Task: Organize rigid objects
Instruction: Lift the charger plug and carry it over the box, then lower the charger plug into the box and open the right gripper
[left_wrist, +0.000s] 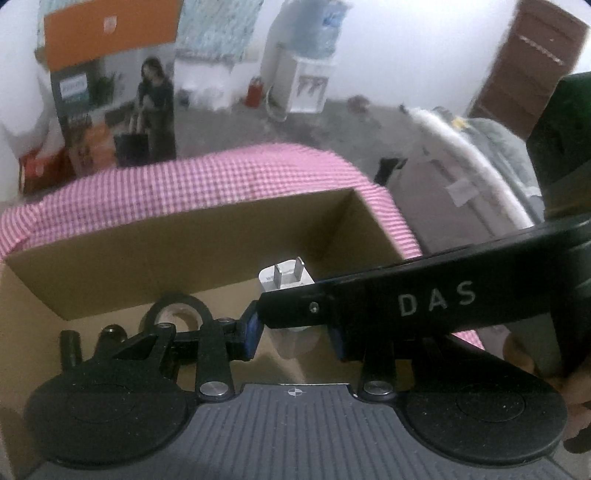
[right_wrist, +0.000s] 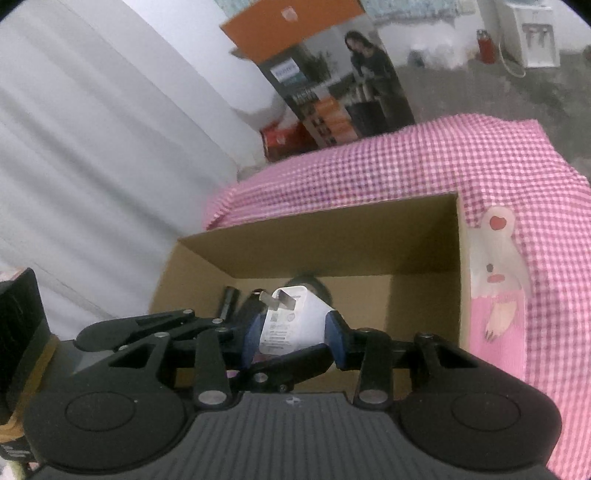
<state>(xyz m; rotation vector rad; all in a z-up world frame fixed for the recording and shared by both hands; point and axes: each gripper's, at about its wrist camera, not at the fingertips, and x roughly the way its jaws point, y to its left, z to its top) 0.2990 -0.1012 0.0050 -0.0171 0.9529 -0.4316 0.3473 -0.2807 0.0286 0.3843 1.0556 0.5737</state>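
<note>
Both grippers pinch the white charger (right_wrist: 291, 321) over the open cardboard box (right_wrist: 332, 240): right gripper (right_wrist: 293, 332) jaws clamp its sides, left gripper (left_wrist: 295, 339) grips it too. Black tape roll (left_wrist: 177, 310) lies inside, pink checked cloth (right_wrist: 480, 166) beneath.

Light: soft, even indoor light, moderately bright; no single source shows.
Shadows: the cardboard box (right_wrist: 332, 251) is dim inside, beyond the fingertips.
Glare: slight sheen on the screws just behind the fingers.
Blur: background past the box smeared; gripper bodies closest to the lens sharper.
Distortion: fisheye bending, dark corners.
</note>
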